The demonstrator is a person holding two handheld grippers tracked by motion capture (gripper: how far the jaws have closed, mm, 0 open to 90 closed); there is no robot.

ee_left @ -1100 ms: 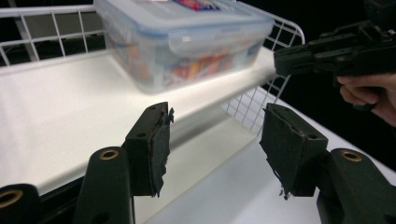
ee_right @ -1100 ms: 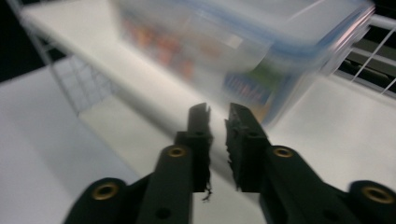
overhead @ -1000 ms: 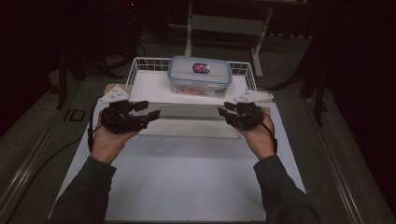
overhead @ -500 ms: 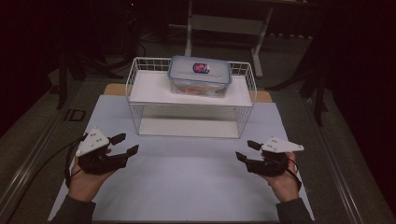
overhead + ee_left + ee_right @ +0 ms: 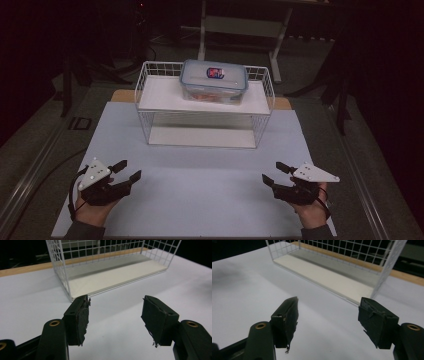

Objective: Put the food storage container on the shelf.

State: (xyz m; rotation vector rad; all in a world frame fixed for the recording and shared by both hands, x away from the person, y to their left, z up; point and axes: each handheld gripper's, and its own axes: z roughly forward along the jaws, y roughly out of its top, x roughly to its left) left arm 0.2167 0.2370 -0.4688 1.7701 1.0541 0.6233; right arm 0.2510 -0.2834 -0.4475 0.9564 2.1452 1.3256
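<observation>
A clear lidded food container [image 5: 214,81] with a blue rim and a small label stands on the top shelf of a white wire rack [image 5: 205,104] at the back of the white table sheet. My left gripper [image 5: 127,170] rests near the front left of the sheet, open, nothing between its jaws. My right gripper [image 5: 275,174] rests near the front right, open and empty too. In the left gripper view the rack's lower shelf [image 5: 112,277] lies ahead of the open gripper [image 5: 115,317]. The right gripper view shows the same shelf [image 5: 324,277] beyond its open gripper [image 5: 328,320].
The white sheet [image 5: 200,200] covers a wooden table whose edge [image 5: 122,96] shows behind the rack. Dark floor, cables and a metal stand [image 5: 240,25] surround the table. A grey rail [image 5: 30,170] runs along the left side.
Both hands drew back from the rack to the front corners of the sheet, then settled slightly. The container stays on the top shelf.
</observation>
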